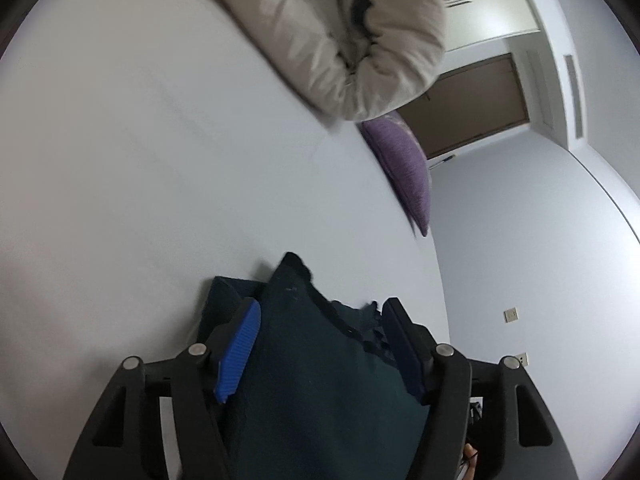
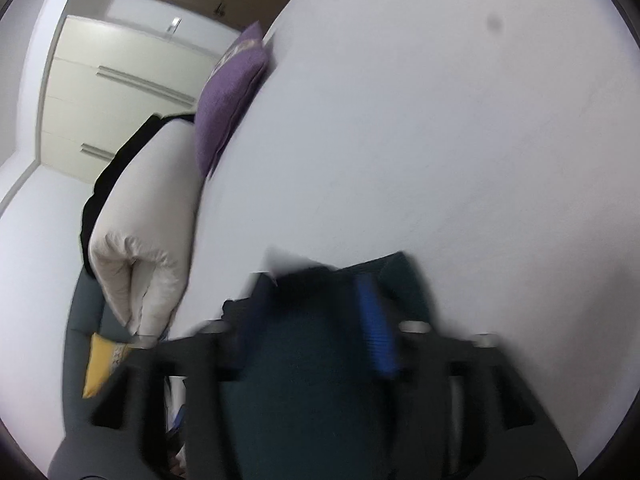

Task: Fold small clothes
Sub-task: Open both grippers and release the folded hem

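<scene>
The left gripper (image 1: 320, 344) has its blue-padded fingers (image 1: 238, 354) pressed against a thick bunch of dark teal garment (image 1: 320, 380), which fills the gap between them and rises just ahead of the tips. The right gripper (image 2: 316, 320) likewise pinches the same dark cloth (image 2: 304, 392) between its fingers, though that view is smeared by motion, so the exact contact is hard to read. A further flap of the garment shows just beyond each gripper's tips, against the white bed surface (image 1: 140, 160).

As a judgement, the risk lies in the bulky grip: each gripper holds a gathered wad, not a clean edge, so layers could slip out unevenly or the fold could land crooked and bunched. The blur on the right suggests fast movement, which could tug the cloth from the left fingers.

Farther ahead of the left gripper, well apart from the garment, lies a rolled cream duvet (image 1: 340, 40), with a purple cushion (image 1: 404, 168) beside it at the bed's edge. Left of the right gripper, a yellow item (image 2: 100, 364) rests on something grey. No container is visible; nothing shows where folded clothes would go.
</scene>
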A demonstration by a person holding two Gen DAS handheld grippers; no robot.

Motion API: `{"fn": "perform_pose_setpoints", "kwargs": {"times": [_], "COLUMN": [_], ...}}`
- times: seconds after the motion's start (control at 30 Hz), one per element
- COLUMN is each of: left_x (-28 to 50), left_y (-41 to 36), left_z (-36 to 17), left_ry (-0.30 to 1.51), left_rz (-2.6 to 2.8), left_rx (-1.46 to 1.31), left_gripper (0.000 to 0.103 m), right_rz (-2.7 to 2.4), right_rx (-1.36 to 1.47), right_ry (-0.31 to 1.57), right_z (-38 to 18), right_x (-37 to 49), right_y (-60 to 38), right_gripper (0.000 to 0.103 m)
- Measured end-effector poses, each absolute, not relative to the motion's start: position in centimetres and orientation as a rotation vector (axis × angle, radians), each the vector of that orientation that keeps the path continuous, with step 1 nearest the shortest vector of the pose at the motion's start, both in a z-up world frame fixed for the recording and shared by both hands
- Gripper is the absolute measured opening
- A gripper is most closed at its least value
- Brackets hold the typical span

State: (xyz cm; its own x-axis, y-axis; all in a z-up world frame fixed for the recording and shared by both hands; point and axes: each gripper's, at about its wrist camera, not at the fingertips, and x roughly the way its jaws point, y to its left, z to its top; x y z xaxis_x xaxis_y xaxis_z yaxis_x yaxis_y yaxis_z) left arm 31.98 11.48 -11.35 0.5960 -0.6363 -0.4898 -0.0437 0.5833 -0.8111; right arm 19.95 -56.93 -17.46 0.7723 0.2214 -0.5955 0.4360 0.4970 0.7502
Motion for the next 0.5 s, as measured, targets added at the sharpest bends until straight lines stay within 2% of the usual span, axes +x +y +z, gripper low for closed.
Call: {"fn": "perform_pose_setpoints", "kwargs": {"times": [0.23, 0.5], "left_x": [28.1, 27.3], "left_y": [6.6, 4.8], "left_z": [-8.6, -12.4], "left_ry": [0.863, 0.926], "left_rz": [-0.428, -0.342], "left_rx": [-0.589, -0.416], "left_gripper": [0.065, 0.058], "right_rz": [-0.047, 0.003], "right_rx": [0.852, 0.620], "right_ry": [0.758, 0.887], "right_z": [-14.2, -16.5], "right_x": [19.5, 21.2], "right_y": [-52.5, -46.4], "right_gripper": [0.059, 0.059]}}
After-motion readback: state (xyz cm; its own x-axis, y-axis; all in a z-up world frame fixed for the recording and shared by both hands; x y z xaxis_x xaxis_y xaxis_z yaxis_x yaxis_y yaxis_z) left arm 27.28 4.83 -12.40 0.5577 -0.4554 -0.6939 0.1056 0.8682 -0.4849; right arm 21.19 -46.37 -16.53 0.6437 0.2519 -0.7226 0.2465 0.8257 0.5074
